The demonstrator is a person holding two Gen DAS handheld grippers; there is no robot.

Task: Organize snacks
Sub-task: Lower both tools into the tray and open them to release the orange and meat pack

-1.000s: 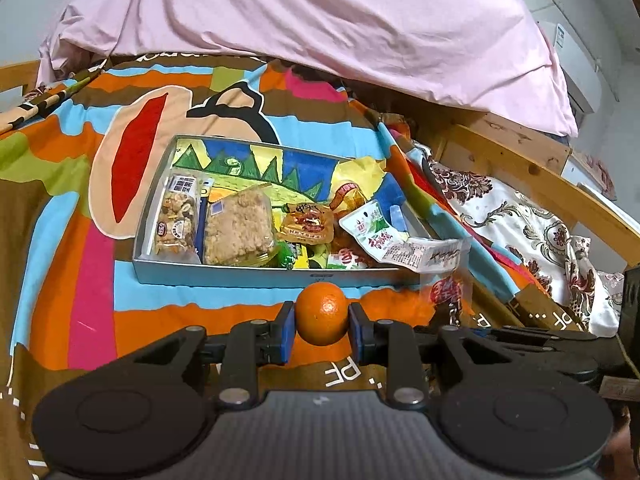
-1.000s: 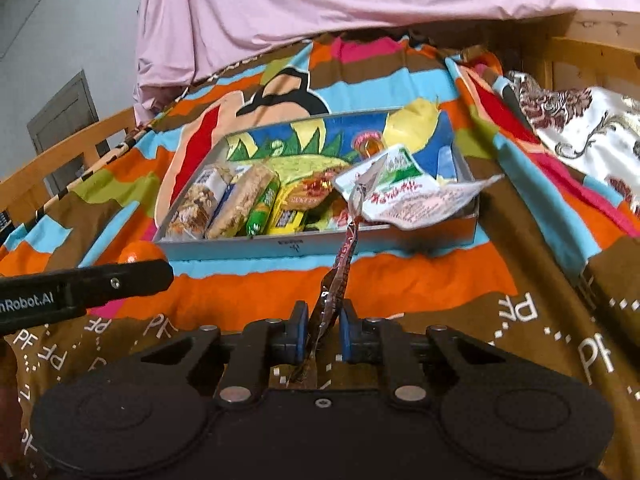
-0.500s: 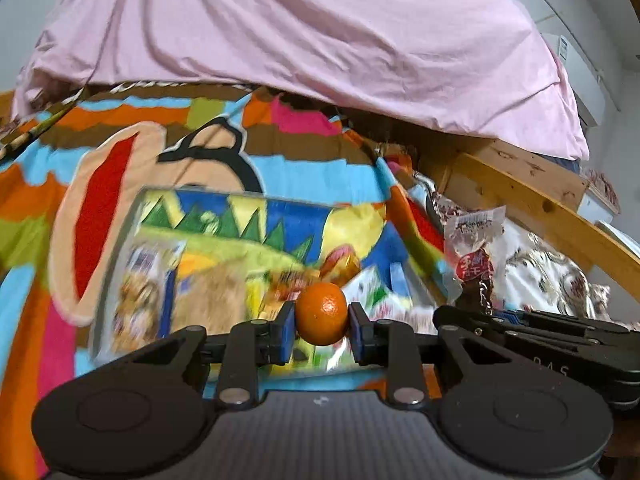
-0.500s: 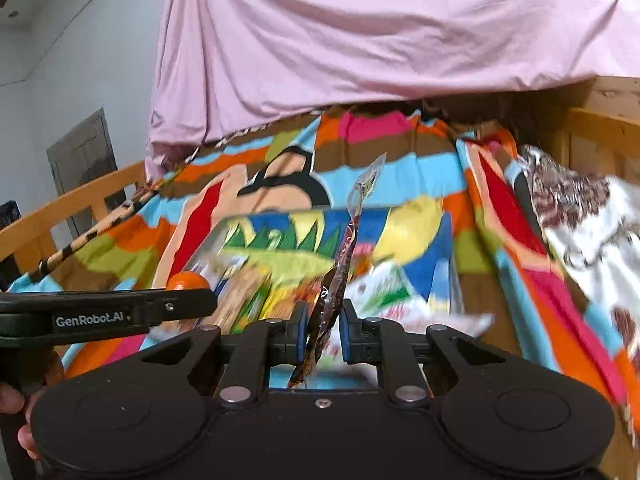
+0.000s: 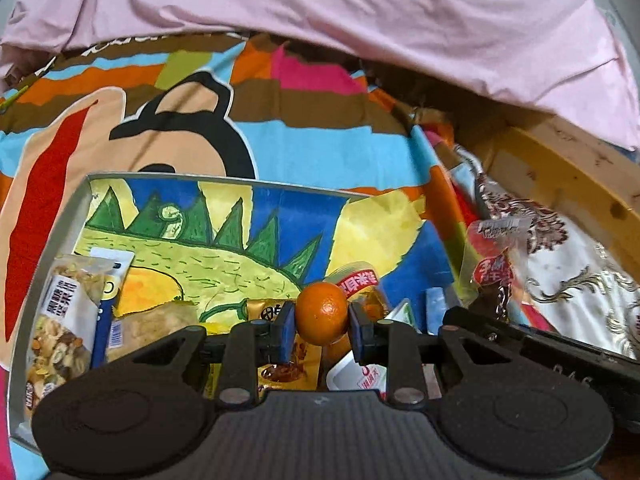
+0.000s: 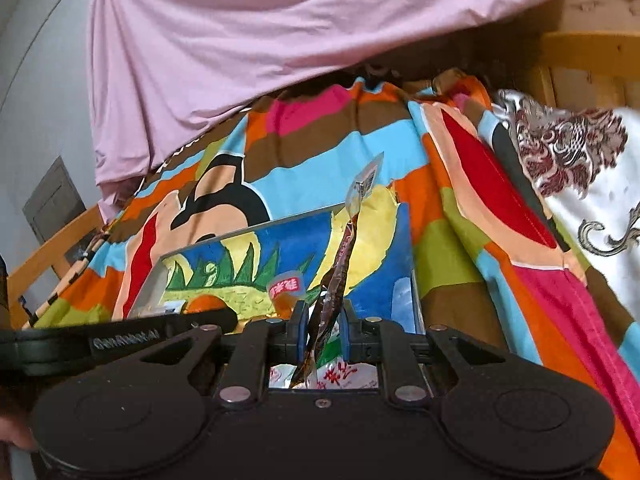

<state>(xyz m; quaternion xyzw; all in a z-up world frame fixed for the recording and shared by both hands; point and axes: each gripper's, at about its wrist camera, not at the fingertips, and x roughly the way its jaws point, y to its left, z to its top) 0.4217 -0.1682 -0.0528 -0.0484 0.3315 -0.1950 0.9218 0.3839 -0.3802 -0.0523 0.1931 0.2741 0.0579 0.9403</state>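
My left gripper (image 5: 322, 318) is shut on a small orange (image 5: 322, 312), held over the near part of a shallow tray (image 5: 168, 178) with a painted floor. Several snack packs lie along the tray's near side, among them a nut mix bag (image 5: 60, 320). My right gripper (image 6: 323, 332) is shut on a thin dark snack packet (image 6: 338, 280) that stands up edge-on between the pads. It hovers above the tray's (image 6: 248, 229) right part. The same packet (image 5: 494, 268) shows at the right in the left wrist view. The left gripper's arm (image 6: 120, 338) crosses the right wrist view at lower left.
The tray rests on a bright striped blanket (image 5: 312, 136) over a bed. A pink sheet (image 5: 360, 12) hangs at the back. A wooden bed rail (image 5: 560, 168) and a white patterned cloth (image 5: 580, 272) lie to the right. A person's hand (image 6: 12, 432) shows at the lower left edge.
Both grippers have moved forward from in front of the tray to over it, each keeping its hold. The tray now fills more of both views and its near edge has dropped out of sight.
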